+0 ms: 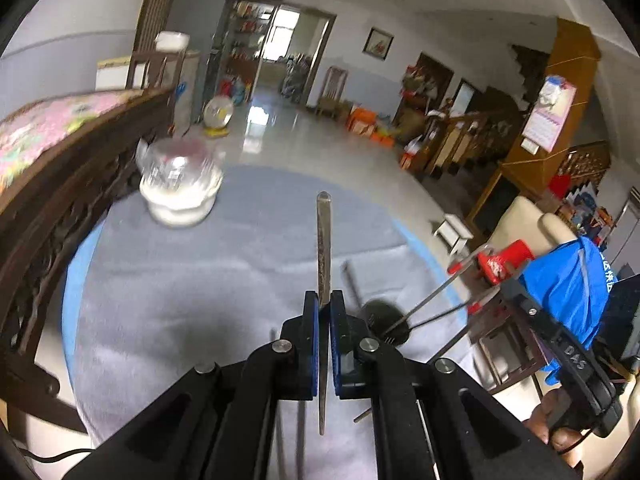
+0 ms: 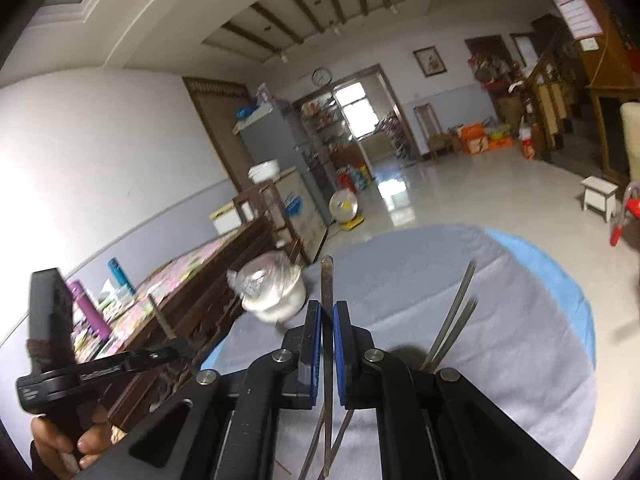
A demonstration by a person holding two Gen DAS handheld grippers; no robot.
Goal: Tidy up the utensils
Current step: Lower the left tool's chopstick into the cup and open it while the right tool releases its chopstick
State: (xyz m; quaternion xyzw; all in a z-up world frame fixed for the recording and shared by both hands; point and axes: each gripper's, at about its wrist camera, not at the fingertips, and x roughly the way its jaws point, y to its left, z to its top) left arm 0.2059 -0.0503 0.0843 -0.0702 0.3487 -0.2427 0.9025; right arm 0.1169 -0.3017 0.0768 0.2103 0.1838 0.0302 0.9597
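My left gripper [image 1: 324, 300] is shut on a flat steel utensil handle [image 1: 323, 240] that points forward above the grey tablecloth [image 1: 200, 300]. My right gripper [image 2: 327, 308] is shut on a similar steel handle [image 2: 327, 276] held upright over the same cloth [image 2: 500, 340]. A dark round holder [image 1: 380, 314] stands just right of the left fingers, and thin metal utensils [image 1: 432, 300] lean out of it. In the right wrist view two steel handles [image 2: 456, 312] rise from behind the right finger. The utensils' working ends are hidden by the jaws.
A white pot wrapped in clear plastic [image 1: 180, 192] [image 2: 276, 292] stands at the table's far left. A dark carved wooden bench [image 1: 80, 184] runs along the left side. A hand [image 2: 60, 444] holds the left tool. A red stool [image 1: 508, 260] sits beyond the table's right edge.
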